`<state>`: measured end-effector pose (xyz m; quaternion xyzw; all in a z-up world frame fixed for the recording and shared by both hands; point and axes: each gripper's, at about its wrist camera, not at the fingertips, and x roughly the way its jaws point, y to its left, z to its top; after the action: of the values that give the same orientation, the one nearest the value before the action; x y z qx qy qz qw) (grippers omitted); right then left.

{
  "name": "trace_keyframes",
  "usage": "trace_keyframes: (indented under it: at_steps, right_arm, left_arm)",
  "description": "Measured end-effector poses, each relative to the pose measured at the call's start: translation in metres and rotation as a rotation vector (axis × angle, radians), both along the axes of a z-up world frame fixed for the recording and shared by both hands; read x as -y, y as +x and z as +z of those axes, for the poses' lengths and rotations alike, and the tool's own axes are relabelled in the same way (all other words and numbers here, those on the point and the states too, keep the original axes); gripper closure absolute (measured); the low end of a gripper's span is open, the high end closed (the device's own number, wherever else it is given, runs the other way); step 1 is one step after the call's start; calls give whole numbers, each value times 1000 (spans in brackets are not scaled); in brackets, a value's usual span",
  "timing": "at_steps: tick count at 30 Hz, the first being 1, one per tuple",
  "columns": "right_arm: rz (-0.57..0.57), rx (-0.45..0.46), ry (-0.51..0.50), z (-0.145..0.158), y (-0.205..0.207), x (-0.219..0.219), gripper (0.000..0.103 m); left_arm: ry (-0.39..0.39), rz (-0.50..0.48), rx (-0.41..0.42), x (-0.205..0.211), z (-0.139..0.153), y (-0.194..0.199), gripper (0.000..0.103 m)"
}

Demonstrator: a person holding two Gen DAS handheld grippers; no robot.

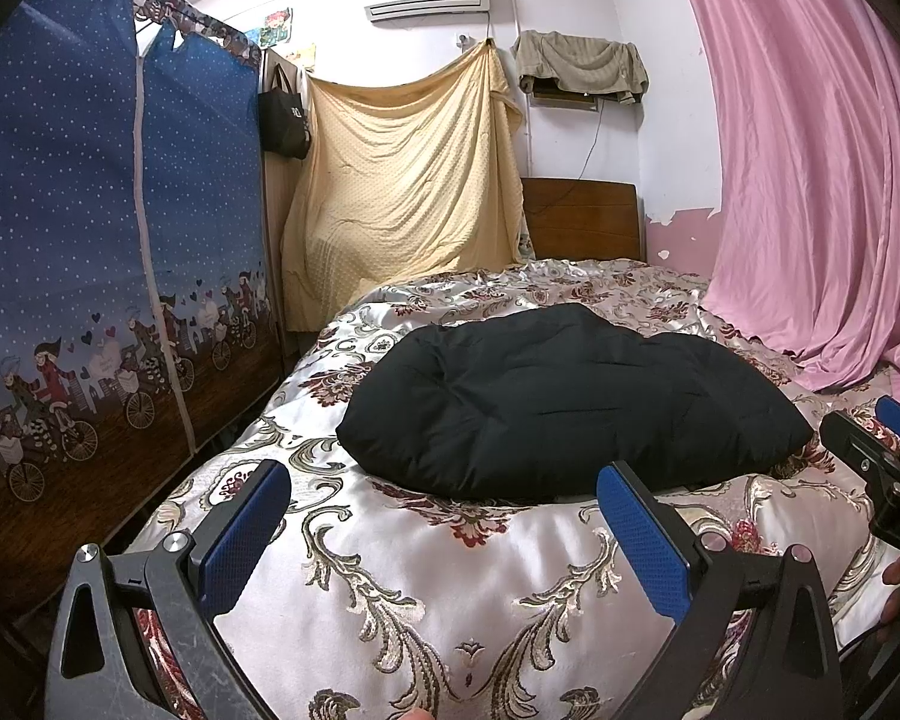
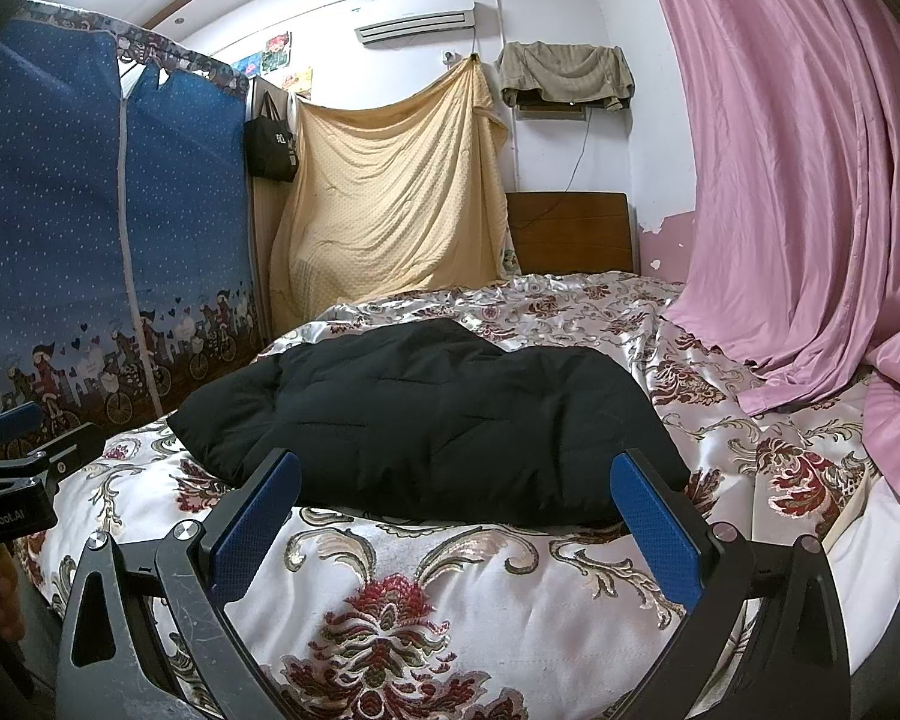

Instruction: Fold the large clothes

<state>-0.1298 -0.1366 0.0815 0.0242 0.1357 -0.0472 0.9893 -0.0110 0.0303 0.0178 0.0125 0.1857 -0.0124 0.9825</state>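
**Both claws empty, garment bundled ahead**

The left gripper and right gripper hover with jaws spread wide, holding nothing. The black padded garment lies in a puffy bundle on the floral bedspread, just beyond both sets of fingertips. It looks folded already, or nearly. If another fold is due, pinch the near edge at two spread points, through every layer, and lift evenly.

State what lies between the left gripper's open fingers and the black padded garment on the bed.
Only bare floral bedspread separates the left gripper from the black garment; the left wrist view shows it.
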Motion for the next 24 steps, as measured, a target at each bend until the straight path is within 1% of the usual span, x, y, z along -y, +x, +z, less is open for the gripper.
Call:
trace_keyframes:
  at_steps: [19, 24]
  right_arm:
    - [0, 0, -1, 1, 0, 0, 2]
    - [0, -1, -1, 1, 0, -1, 2]
  left_arm:
    - [-5, -2, -2, -2, -1, -1, 0]
    - [-7, 31, -4, -7, -4, -2, 0]
